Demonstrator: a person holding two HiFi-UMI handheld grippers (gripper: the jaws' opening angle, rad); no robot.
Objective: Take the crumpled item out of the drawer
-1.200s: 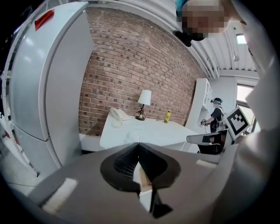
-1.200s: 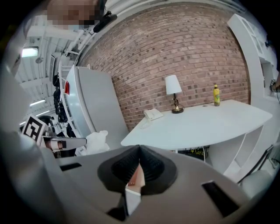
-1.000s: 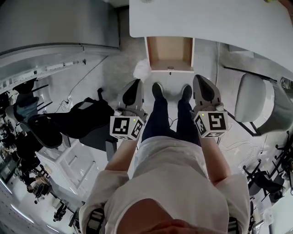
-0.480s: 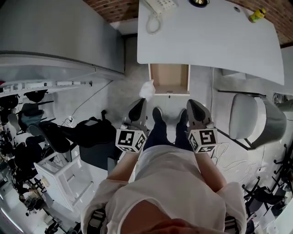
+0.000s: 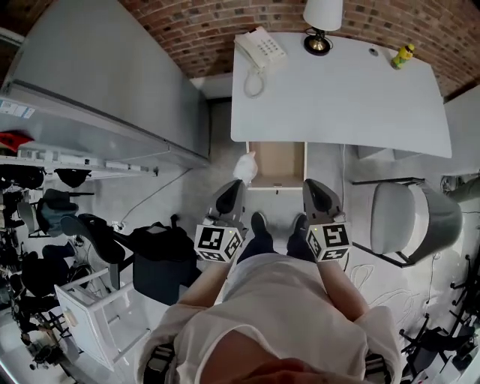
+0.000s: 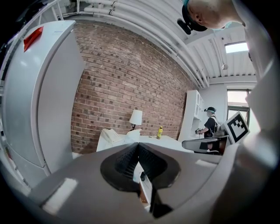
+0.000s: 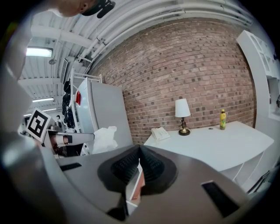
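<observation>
The crumpled white item (image 5: 245, 166) sits at the tip of my left gripper (image 5: 239, 182), which is shut on it, level with the left front corner of the open drawer (image 5: 276, 163). In the left gripper view the item (image 6: 132, 135) peeks out just past the closed jaws of the left gripper (image 6: 138, 145). The right gripper view shows the same item (image 7: 105, 139) off to its left. My right gripper (image 5: 308, 184) is shut with nothing in it, at the drawer's right front corner; its jaws meet in the right gripper view (image 7: 140, 149). The drawer's wooden bottom looks bare.
The drawer hangs under a white desk (image 5: 337, 97) carrying a phone (image 5: 260, 49), a lamp (image 5: 321, 19) and a yellow bottle (image 5: 403, 54). A tall grey cabinet (image 5: 112, 82) stands left, a pale chair (image 5: 405, 217) right, a black chair (image 5: 146, 244) lower left. My feet are before the drawer.
The head view has pulled back and up, so the whole desk and the brick wall now show. Both grippers stay in front of the drawer, the left still gripping the white item.
</observation>
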